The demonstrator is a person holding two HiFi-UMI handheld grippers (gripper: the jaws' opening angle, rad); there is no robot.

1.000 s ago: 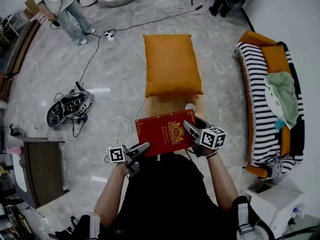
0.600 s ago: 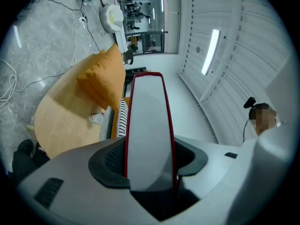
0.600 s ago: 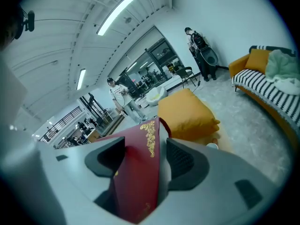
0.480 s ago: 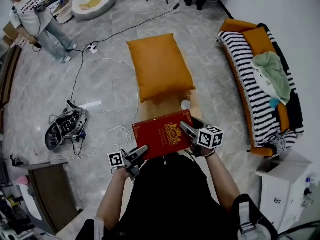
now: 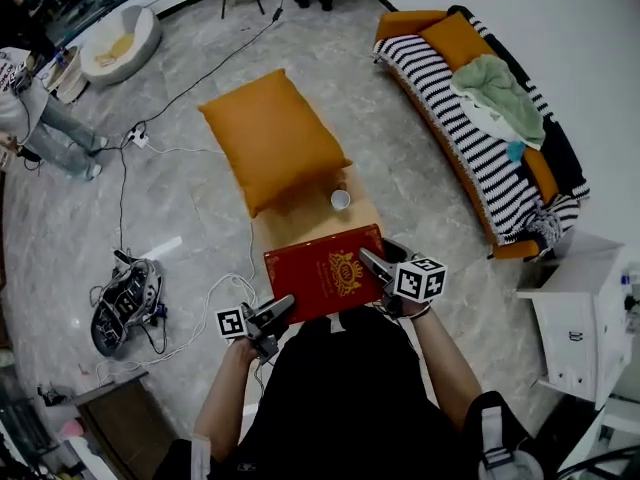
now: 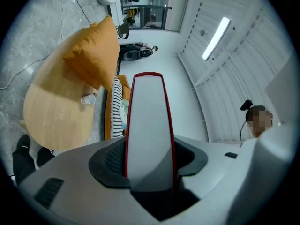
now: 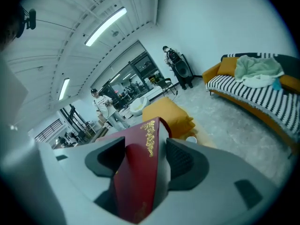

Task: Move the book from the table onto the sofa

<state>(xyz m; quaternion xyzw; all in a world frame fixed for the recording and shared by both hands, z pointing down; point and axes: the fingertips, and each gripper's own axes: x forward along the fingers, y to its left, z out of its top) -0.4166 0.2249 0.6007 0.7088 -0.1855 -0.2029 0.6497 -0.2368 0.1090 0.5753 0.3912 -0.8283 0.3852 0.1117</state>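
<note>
A person stood at the near end of a wooden bench [image 5: 300,220] and gripped a red book [image 5: 322,271] with two tools. The left hand-held gripper [image 5: 279,309] was clamped on the book's near left corner. Seen along its jaws, the pale page block ran edge-on between the two dark pads, with a red cover against each. The right hand-held gripper [image 5: 377,263] was closed on the book's right edge, its pads pressing the red cover beside a gold ornament.

The book lay roughly level between the two tools, gold crest facing up, over the near end of the bench. It was not on the sofa [image 5: 470,153], which stood well apart at the far right under a black-and-white striped throw. A green cloth [image 5: 497,93] lay crumpled on the sofa's seat.

Farther along the bench sat a small white cup [image 5: 340,199]. Beyond the cup, a large orange cushion [image 5: 270,138] covered the bench's far end. A white cabinet [image 5: 575,303] stood at the right, near the sofa's near end. Cables trailed over the marble floor at the left, where a second person [image 5: 40,128] stood far off.
</note>
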